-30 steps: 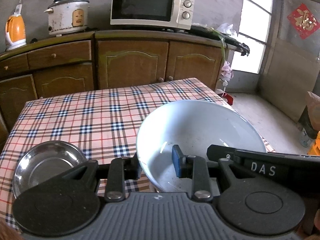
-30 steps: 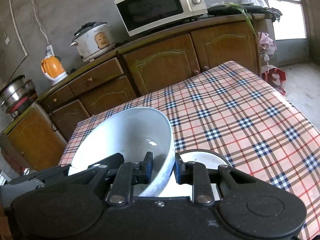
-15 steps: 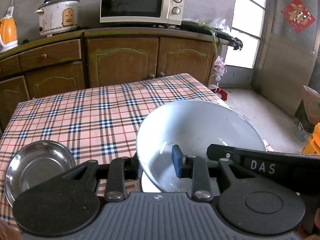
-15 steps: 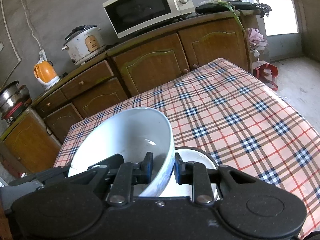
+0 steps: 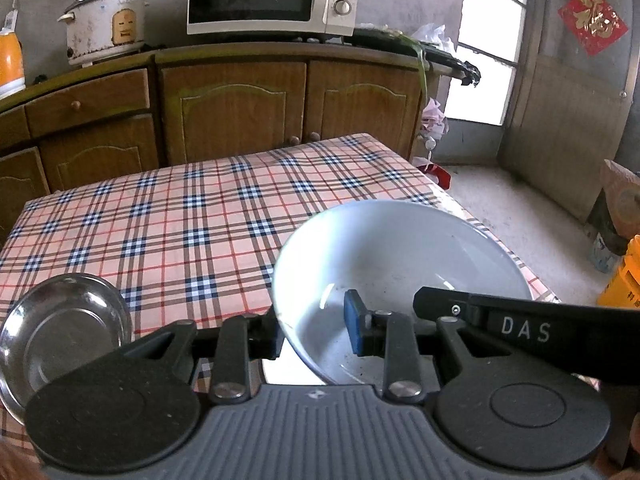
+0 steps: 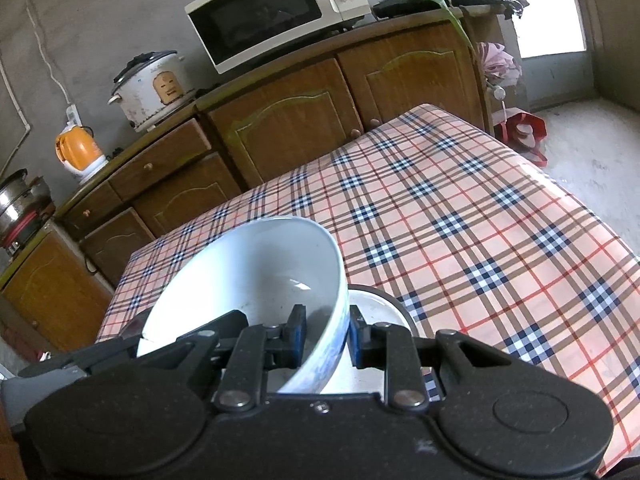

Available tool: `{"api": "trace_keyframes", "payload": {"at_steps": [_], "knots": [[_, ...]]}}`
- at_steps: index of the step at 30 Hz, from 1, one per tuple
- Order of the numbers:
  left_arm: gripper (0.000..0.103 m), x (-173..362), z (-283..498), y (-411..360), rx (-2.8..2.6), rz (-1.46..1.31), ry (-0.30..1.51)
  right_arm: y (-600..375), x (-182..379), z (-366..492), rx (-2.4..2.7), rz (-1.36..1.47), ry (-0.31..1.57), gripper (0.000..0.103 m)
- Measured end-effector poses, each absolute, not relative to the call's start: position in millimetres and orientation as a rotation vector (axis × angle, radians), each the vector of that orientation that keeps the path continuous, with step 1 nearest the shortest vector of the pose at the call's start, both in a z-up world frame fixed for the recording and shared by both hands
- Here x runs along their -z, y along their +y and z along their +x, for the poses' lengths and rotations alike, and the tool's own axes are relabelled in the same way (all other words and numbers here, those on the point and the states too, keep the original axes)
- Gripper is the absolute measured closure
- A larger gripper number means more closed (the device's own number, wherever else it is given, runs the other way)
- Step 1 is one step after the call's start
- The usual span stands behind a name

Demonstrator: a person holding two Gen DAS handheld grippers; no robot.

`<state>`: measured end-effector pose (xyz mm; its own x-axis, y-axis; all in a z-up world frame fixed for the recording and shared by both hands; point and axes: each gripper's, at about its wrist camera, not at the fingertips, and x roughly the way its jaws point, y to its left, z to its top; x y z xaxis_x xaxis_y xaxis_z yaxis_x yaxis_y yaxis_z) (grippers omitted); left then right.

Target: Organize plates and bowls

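White bowl (image 5: 400, 264): clamped by its rim on opposite sides in left tongs (image 5: 314, 334) and right tongs (image 6: 324, 338), carried slightly lower than a second ago over the white plate (image 6: 376, 308) on the table (image 5: 180, 208), apparently for stacking; steel dish (image 5: 60, 332) now nearer.

Ahead of me the far half of the bench (image 5: 192, 216) lies bare, its checked cloth open from left edge to right, so I have free passage there. Close in, the white bowl (image 5: 400, 256) fills the near right, pinched at opposite rims by the left hand-held gripper (image 5: 314, 334) and the right hand-held gripper (image 6: 325, 338). A white dish (image 6: 380, 308) sits just under it, and a steel plate (image 5: 60, 332) blocks the near left corner. Beyond the bench's far edge the wooden cabinets (image 5: 240, 108) wall off the way.
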<state>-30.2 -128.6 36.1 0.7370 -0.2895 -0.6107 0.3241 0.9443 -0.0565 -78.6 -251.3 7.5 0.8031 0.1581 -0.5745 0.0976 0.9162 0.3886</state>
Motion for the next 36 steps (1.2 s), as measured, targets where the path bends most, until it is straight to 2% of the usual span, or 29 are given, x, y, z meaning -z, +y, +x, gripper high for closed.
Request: {"api": "trace_keyframes", "payload": {"at_steps": [36], "knots": [[0.073, 24, -1, -138, 0.296, 0.095, 0.807, -267, 69, -36, -0.092, 0.447, 0.760, 0.075]]}}
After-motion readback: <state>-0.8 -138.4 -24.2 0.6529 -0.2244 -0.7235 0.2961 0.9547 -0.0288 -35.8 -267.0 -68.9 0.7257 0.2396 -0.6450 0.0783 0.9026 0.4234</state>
